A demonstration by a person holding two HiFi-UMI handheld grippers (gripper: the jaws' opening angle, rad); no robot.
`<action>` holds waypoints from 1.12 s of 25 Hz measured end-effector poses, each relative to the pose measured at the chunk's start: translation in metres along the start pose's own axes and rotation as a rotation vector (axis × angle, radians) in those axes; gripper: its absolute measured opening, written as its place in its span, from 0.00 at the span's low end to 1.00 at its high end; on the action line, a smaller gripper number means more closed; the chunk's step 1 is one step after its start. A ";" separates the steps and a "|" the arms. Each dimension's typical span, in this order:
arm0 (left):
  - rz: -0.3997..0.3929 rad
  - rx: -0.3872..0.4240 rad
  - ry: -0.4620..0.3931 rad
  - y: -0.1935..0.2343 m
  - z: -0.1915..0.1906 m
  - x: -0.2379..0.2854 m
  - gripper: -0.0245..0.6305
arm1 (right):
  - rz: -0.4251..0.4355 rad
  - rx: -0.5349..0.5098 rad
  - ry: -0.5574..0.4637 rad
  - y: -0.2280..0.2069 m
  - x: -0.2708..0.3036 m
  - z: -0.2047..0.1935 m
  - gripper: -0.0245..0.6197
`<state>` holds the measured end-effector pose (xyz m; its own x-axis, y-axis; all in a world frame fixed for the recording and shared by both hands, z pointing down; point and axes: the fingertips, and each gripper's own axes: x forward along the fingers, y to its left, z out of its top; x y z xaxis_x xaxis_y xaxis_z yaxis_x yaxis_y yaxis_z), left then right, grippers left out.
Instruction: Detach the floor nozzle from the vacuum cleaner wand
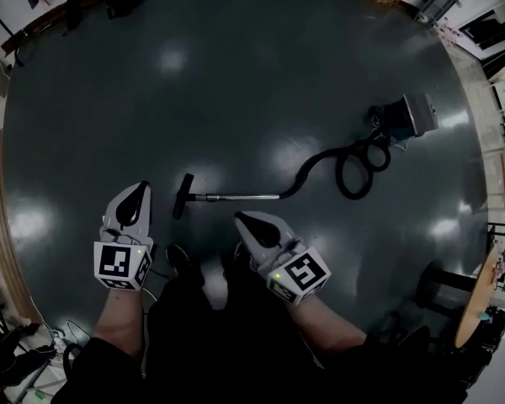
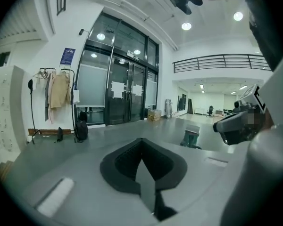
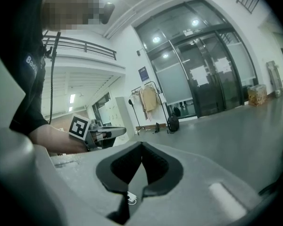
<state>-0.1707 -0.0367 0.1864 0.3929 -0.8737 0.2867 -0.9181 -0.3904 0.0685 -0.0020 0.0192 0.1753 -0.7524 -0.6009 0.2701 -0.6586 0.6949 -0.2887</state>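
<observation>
Floor nozzle sits on the wand, beyond closed, empty left gripper and right gripper.

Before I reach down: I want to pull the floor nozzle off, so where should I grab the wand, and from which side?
Grip the wand near its middle, from above with jaws across it: it lies flat on the floor, thin and straight. That probably leaves the floor nozzle, at the end beside the left gripper, free for that gripper.
</observation>
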 end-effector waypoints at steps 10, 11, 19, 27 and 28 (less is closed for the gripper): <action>-0.054 0.031 0.114 -0.028 -0.085 0.059 0.04 | -0.013 0.035 0.058 -0.077 0.032 -0.076 0.04; -0.064 0.044 0.125 -0.030 -0.094 0.064 0.05 | -0.013 0.038 0.063 -0.083 0.036 -0.085 0.04; -0.086 0.060 0.166 -0.032 -0.174 0.101 0.10 | -0.023 0.073 0.096 -0.113 0.073 -0.165 0.05; -0.116 0.109 0.174 -0.024 -0.244 0.129 0.15 | -0.032 0.074 0.125 -0.137 0.107 -0.233 0.07; -0.115 0.113 0.179 -0.022 -0.254 0.131 0.16 | -0.028 0.071 0.127 -0.139 0.111 -0.241 0.07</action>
<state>-0.1125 -0.0693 0.4654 0.4698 -0.7601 0.4490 -0.8521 -0.5233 0.0058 0.0095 -0.0493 0.4672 -0.7286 -0.5618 0.3918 -0.6822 0.6461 -0.3423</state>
